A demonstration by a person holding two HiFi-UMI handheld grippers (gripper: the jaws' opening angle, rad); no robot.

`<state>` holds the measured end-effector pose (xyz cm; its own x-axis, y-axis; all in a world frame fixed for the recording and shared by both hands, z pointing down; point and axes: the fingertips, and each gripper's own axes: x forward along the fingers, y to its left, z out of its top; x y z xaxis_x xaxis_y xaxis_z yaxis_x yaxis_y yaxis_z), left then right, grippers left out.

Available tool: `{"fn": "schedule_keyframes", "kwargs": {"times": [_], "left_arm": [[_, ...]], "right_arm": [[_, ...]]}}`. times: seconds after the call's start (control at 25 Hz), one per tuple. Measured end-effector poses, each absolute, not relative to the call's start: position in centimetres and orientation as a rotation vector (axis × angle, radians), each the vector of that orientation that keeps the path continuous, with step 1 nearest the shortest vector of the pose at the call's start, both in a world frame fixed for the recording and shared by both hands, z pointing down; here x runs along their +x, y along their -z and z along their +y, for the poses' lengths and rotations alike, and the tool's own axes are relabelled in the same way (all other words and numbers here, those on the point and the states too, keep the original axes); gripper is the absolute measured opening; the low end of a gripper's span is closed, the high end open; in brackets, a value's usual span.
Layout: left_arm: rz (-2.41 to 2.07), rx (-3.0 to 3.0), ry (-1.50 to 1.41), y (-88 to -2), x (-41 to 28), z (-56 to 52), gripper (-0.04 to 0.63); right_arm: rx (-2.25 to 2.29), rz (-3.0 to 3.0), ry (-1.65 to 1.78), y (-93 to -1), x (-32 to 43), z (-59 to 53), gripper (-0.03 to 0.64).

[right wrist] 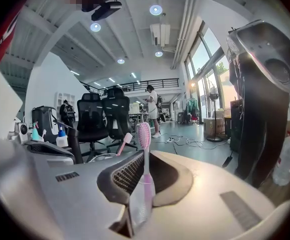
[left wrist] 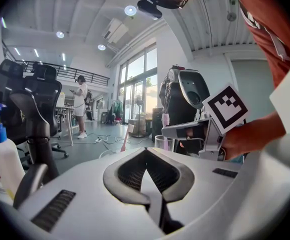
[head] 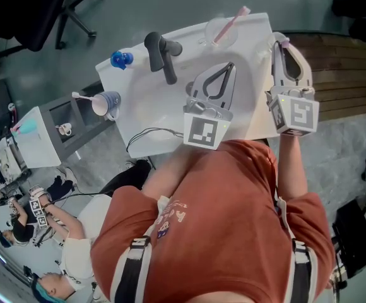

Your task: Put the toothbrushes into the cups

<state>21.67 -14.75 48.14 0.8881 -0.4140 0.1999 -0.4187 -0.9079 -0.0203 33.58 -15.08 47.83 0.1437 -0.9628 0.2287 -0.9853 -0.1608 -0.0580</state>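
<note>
Over the far right corner of the white basin top [head: 151, 112], the pink toothbrush [right wrist: 143, 159] is what I have in hand. My right gripper [head: 279, 44] is clamped on its handle, and the bristle head rises past the jaw tips. In the left gripper view a clear cup [left wrist: 163, 143] shows just under that head. I cannot tell whether it stands directly below or a little behind.

Further left, the other clear cup [head: 207, 33] already has a pink brush [head: 233, 19] leaning in it. The blue-and-white cup [head: 107, 103], well off to the left, has a brush [head: 82, 96] too. My left gripper [head: 230, 67] hangs over the middle of the basin, jaws together on nothing.

What worries me is the hold. Much of the brush sticks out beyond the pads, so I judge it could pivot or slide if its end bumps a rim. A clear cup looks light, and a push from a jaw could tip it or shove it along the glossy top. This corner is close to the edge, so a dropped brush or a knocked cup could go over onto the floor.

For room, the right side is open above the wooden slats [head: 334, 74], and I can come in from there. The black faucet [head: 161, 52] and the blue-capped bottle [head: 121, 59] are well apart to the left. My own left gripper is the nearest thing to clip. A cable [head: 151, 134] trails at the near edge.
</note>
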Motion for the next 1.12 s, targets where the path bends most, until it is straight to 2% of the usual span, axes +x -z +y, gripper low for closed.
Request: {"fn": "schedule_keyframes", "kwargs": {"times": [0.2, 0.68, 1.12], "left_arm": [[-0.677, 3.021, -0.312, -48.3, 21.8, -14.7, 0.018], [-0.757, 3.005, -0.336, -48.2, 21.9, -15.2, 0.018], [-0.978, 2.920, -0.314, -45.9, 16.6, -16.2, 0.018]], "right_arm": [[2.296, -1.949, -0.337, -48.3, 33.8, -15.2, 0.092], [2.325, -1.924, -0.417, -48.7, 35.3, -14.8, 0.095], [2.322, -1.967, -0.386, -47.3, 33.8, -13.8, 0.097]]}}
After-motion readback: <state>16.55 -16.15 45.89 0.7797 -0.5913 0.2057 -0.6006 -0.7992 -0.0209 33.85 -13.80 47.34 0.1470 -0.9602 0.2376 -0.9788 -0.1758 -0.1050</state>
